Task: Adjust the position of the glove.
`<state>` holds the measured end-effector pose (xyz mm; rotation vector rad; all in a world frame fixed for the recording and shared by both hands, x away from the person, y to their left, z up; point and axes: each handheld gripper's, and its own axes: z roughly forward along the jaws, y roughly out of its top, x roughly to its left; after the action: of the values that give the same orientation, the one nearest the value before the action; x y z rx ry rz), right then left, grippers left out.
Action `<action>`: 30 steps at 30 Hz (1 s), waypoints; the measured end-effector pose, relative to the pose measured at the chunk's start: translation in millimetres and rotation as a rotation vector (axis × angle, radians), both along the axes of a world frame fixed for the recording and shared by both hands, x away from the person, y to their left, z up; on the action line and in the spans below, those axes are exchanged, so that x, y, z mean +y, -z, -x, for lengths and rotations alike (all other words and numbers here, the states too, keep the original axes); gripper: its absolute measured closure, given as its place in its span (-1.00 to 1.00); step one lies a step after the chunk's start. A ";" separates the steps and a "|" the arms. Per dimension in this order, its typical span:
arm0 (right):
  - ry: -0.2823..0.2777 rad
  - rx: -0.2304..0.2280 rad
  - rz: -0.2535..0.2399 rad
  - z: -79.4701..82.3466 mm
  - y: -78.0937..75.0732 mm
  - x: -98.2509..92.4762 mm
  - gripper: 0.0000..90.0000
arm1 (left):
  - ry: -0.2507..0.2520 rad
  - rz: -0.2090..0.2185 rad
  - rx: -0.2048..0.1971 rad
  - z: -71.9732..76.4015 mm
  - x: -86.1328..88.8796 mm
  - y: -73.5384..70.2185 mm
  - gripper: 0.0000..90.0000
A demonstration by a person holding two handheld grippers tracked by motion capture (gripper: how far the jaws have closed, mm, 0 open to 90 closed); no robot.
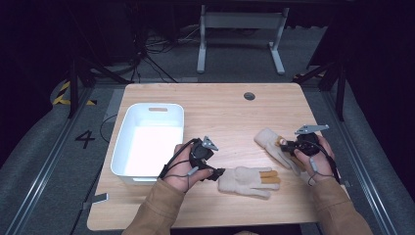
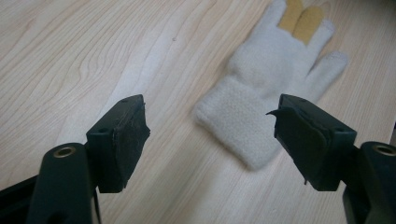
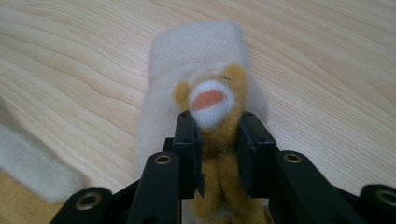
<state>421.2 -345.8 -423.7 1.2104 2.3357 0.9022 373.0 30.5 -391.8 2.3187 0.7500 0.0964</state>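
Two cream gloves and one white tub (image 1: pixel 147 142) lie on the desk (image 1: pixel 220 107). The left tongs (image 2: pixel 210 135) stand wide open and empty, the first glove (image 2: pixel 271 88) lying flat just beyond them, at about 5 o'clock of the desk centre. The right tongs (image 3: pixel 215 140) are closed narrowly on a tan finger of the second glove (image 3: pixel 196 51), at 3 o'clock.

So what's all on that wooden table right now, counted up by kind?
Gloves: 2, one cream glove lying flat before the open left gripper, one glove pinched by the right gripper
White bins: 1, the white bin on the left side
Grippers: 2, one held in each hand
Total: 5
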 end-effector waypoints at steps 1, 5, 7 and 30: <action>0.002 -0.001 -0.007 0.8 -0.7 -1.2 0.60 | -0.001 0.002 -0.002 -0.3 -1.0 0.2 -0.42; -0.004 -0.013 -0.021 5.0 -5.0 -4.1 0.60 | 0.005 0.005 -0.003 -1.1 -3.6 -0.3 -0.43; -0.008 -0.022 -0.024 6.7 -8.0 -4.5 0.60 | 0.008 0.007 -0.004 -1.4 -4.2 -0.6 -0.43; -0.149 -0.113 -0.104 31.8 -46.7 -2.2 0.60 | 0.012 0.035 -0.009 -5.7 -3.5 -4.0 -0.43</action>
<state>389.5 -348.1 -377.0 1.0049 2.3378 1.1246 378.7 27.0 -387.8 2.2877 0.7272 0.0876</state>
